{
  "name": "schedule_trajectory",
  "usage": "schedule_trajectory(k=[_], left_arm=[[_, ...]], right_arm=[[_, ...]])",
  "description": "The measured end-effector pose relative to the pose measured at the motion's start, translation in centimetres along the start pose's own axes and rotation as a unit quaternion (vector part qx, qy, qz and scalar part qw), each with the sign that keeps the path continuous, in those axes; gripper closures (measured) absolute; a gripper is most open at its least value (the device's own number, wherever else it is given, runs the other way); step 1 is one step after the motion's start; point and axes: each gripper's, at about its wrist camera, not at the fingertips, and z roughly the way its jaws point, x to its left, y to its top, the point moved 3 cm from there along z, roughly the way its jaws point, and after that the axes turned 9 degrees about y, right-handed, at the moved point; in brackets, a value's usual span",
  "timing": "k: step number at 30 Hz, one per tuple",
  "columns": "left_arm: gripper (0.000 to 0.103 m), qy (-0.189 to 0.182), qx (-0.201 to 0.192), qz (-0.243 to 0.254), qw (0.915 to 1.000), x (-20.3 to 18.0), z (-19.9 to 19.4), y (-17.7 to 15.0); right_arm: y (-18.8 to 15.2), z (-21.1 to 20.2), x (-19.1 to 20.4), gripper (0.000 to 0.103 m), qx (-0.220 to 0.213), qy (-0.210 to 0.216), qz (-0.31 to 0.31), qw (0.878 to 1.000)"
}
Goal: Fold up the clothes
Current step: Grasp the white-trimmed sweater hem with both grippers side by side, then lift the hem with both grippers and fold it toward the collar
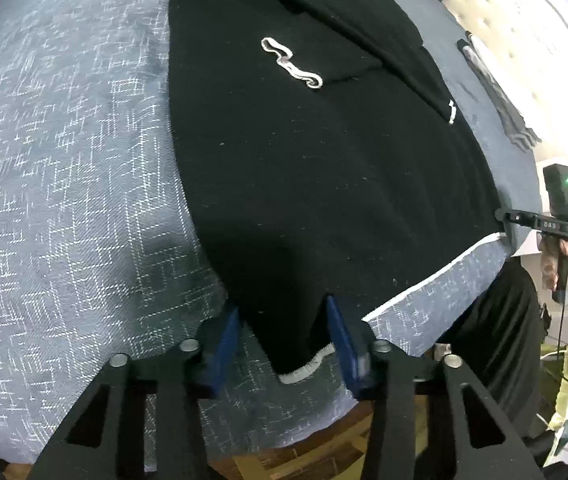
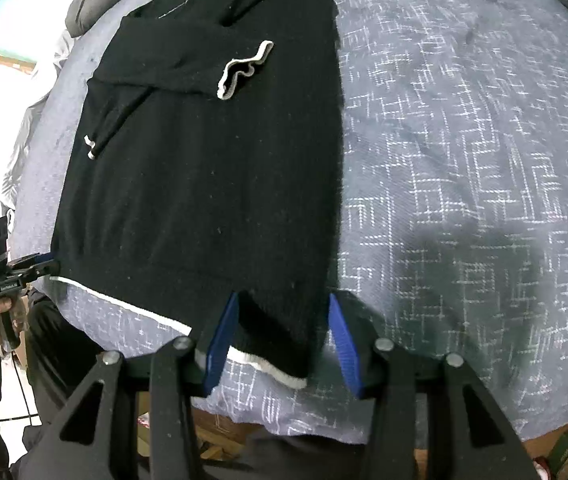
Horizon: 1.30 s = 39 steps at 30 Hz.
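You have a black sweater (image 1: 323, 168) spread flat on the bed, its two sleeves already crossed over the chest, so the step in hand looks like the bottom-to-top fold. Your left gripper (image 1: 284, 344) sits at the hem's left corner, at 6 o'clock in its own view, with the blue fingers (image 1: 224, 344) spread wide on either side of the corner and not pinching it. Your right gripper (image 2: 280, 344) does the same at the hem's right corner, at 6 o'clock in its view, jaws apart with the cloth lying between them.

Next you will likely need to close both on the hem together, taking both layers, then lift evenly and carry the hem toward the collar at 12 o'clock.

The sweater is a soft, fuzzy knit flecked with lint, with a ribbed band and thin white trim (image 2: 268, 368) along the hem. A white cuff (image 1: 291, 64) curls in a wavy line at about 12 o'clock. Beneath lies a grey-blue bedspread (image 1: 64, 160) woven with broken white lines, slightly napped, so the knit may cling.
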Motion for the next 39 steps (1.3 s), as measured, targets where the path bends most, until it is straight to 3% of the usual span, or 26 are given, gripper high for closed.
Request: schedule_trajectory(k=[3,4,7,11,14,23,28,30,32,39], left_arm=[[0.071,-0.004,-0.002,0.0,1.0,0.0,-0.2,-0.2],[0.082,-0.005,-0.006,0.001,1.0,0.0,-0.4,-0.2],[0.088,-0.008,-0.021,0.008,0.9997,-0.3,-1.1,-0.3],[0.09,-0.016,-0.029,0.015,0.9993,-1.2,-1.7,-0.3],[0.09,-0.026,-0.04,0.019,0.9987,-1.4,-2.0,0.6],[0.088,-0.017,-0.013,0.013,0.9997,-0.2,-1.6,0.4],[0.088,-0.01,-0.011,0.016,0.9998,0.0,-1.1,0.1],[0.088,-0.005,-0.015,0.024,0.9996,-0.3,-1.3,0.1],[0.091,-0.004,-0.021,0.03,0.9993,-0.5,-1.6,0.1],[0.095,-0.02,-0.053,0.048,0.9973,-1.2,-5.1,0.6]], right_arm=[[0.1,0.2,0.3,0.056,0.001,0.005,-0.002,1.0],[0.2,0.3,0.4,0.056,0.002,0.004,-0.004,1.0],[0.2,0.5,0.6,0.056,0.001,0.0,-0.009,1.0],[0.3,0.6,0.8,0.063,-0.003,-0.003,-0.011,1.0],[0.1,0.5,1.3,0.08,-0.008,0.011,-0.017,1.0],[0.0,0.6,0.1,0.079,0.0,0.028,0.001,1.0],[-0.1,0.7,1.1,0.078,-0.004,0.022,-0.018,1.0],[0.0,0.7,1.4,0.081,-0.007,0.02,-0.027,0.999],[0.0,0.6,1.7,0.092,-0.012,0.021,-0.035,0.999],[0.5,-1.9,3.7,0.094,-0.055,0.048,-0.058,0.996]])
